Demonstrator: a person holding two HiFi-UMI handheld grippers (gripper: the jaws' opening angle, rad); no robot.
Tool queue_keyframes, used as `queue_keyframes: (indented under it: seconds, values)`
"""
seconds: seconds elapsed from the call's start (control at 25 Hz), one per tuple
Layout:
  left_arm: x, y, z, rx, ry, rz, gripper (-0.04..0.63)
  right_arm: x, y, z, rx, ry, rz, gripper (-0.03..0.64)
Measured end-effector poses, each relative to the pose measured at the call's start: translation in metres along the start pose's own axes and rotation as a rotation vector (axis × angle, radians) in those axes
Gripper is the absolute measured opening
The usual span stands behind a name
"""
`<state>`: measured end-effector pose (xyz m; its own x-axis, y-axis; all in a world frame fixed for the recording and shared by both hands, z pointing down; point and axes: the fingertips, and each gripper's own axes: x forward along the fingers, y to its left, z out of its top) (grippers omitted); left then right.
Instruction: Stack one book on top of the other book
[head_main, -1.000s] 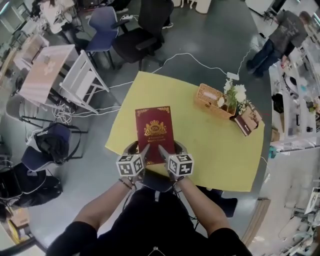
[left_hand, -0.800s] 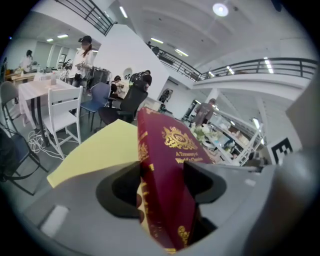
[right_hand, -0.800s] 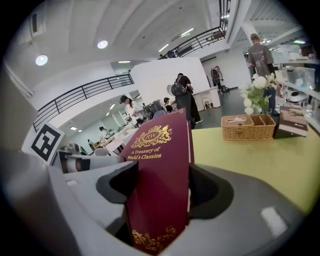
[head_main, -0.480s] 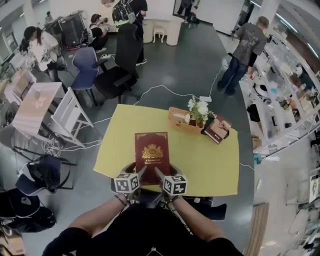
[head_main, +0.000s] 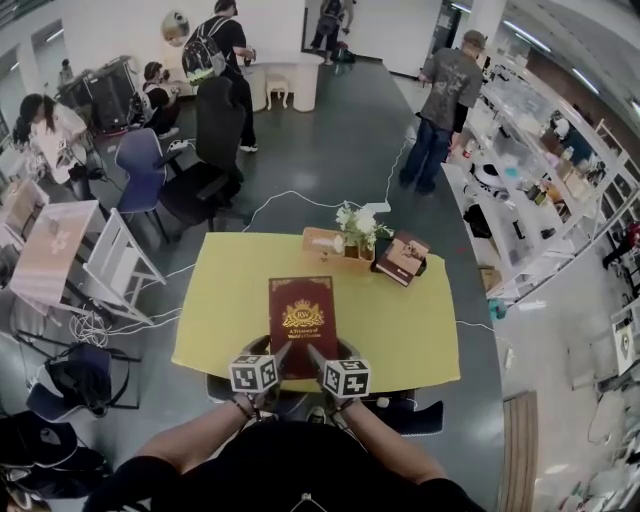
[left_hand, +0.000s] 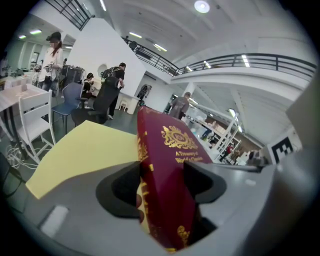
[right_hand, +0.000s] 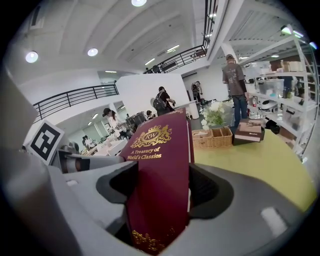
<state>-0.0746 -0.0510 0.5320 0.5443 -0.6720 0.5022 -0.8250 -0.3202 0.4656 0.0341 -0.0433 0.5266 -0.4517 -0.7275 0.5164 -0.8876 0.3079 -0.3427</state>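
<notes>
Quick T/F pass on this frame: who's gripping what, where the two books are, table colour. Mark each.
1. The left gripper and right gripper both clamp the red book. True.
2. The red book lies on the brown book. False: the brown book sits apart from it, at the table's far side beside the basket.
3. White flowers stand at the basket. True.
4. The table is blue. False: it is yellow.
</notes>
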Motion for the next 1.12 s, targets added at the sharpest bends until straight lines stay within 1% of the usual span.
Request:
queue_keyframes:
  seconds: [0.52,0.8,1.12]
  values:
    - [0.019,-0.012,-0.003,0.024,0.049,-0.02,0.282,-0.004,-0.021,-0.003,0.04,0.004,-0.034,0.31]
    - [0.036,-0.003,-0.014,0.021,0.079,-0.022,0.284,0.009,-0.033,-0.015,0.061,0.022,-0.043,0.31]
    - [0.075,0.017,-0.033,0.038,0.13,-0.023,0.284,0.041,-0.06,-0.038,0.099,0.049,-0.05,0.31]
